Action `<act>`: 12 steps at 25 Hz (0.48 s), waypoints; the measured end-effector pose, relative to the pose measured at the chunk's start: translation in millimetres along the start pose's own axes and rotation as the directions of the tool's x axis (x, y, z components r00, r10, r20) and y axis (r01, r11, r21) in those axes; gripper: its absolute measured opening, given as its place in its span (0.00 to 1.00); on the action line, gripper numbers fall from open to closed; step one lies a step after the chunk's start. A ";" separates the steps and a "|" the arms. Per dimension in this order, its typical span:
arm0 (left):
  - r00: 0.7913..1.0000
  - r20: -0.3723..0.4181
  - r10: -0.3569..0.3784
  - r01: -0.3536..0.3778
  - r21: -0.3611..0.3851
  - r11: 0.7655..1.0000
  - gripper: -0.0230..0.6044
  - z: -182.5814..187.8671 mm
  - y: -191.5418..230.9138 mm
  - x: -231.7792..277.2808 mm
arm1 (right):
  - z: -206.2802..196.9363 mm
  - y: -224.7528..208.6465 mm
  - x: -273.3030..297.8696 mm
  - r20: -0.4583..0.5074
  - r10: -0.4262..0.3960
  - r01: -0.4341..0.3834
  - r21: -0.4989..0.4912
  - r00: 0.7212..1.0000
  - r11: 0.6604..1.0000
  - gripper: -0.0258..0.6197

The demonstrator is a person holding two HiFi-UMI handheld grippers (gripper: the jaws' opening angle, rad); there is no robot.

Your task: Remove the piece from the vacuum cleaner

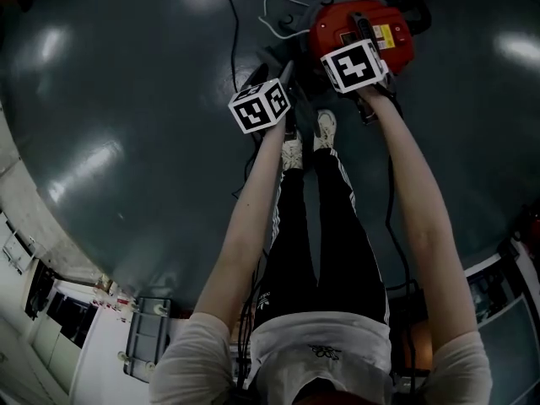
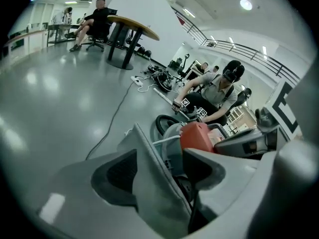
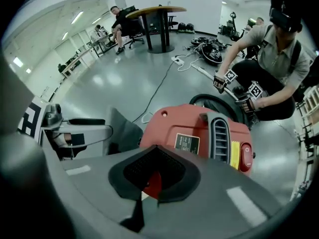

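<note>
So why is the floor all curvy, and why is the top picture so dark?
Head view: dim overall, with white glare patches on the shiny floor. Left gripper view and right gripper view: brighter, but the wide lenses bend everything into a ball shape, with black corners around the edge.

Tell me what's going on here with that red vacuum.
A standing person reaches down with two grippers to a red vacuum cleaner on the floor. The right gripper is above its top, jaws almost together and holding nothing. The left gripper is beside it, jaws apart. Nothing seems gripped yet.
</note>
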State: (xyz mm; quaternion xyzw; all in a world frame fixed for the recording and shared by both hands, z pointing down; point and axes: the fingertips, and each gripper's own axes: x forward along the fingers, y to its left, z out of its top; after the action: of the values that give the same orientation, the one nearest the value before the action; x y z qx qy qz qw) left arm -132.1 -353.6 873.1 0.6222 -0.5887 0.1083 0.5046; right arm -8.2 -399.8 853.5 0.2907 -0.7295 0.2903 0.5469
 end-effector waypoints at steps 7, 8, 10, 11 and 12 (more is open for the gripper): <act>0.996 -0.073 0.053 -0.057 -0.065 0.996 0.34 -12.8 12.7 19.4 | -0.6 0.5 0.4 0.019 -0.050 0.051 -0.074 0.999 0.996 0.07; 0.997 -0.076 0.028 -0.035 -0.095 0.995 0.22 -14.3 12.3 20.3 | 0.0 1.3 1.0 0.023 -0.049 0.050 -0.075 0.999 0.996 0.07; 0.998 -0.057 -0.010 0.001 -0.156 0.988 0.12 -15.2 13.7 16.8 | -2.8 3.7 1.7 0.008 -0.037 0.037 -0.086 0.999 0.996 0.07; 0.999 -0.044 -0.013 0.006 -0.167 0.986 0.10 -15.6 15.7 13.8 | -3.5 3.9 1.7 0.003 -0.029 0.030 -0.088 1.000 0.996 0.07; 0.999 -0.035 -0.009 0.003 -0.161 0.987 0.09 -16.2 18.0 10.9 | -2.9 3.0 1.3 0.004 -0.024 0.024 -0.086 1.000 0.996 0.07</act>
State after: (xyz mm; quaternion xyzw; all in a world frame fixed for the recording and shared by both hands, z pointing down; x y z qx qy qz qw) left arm -136.7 -344.5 897.6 0.5791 -0.5846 0.0697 0.5639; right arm -8.9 -395.9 855.1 0.2761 -0.7386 0.2515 0.5612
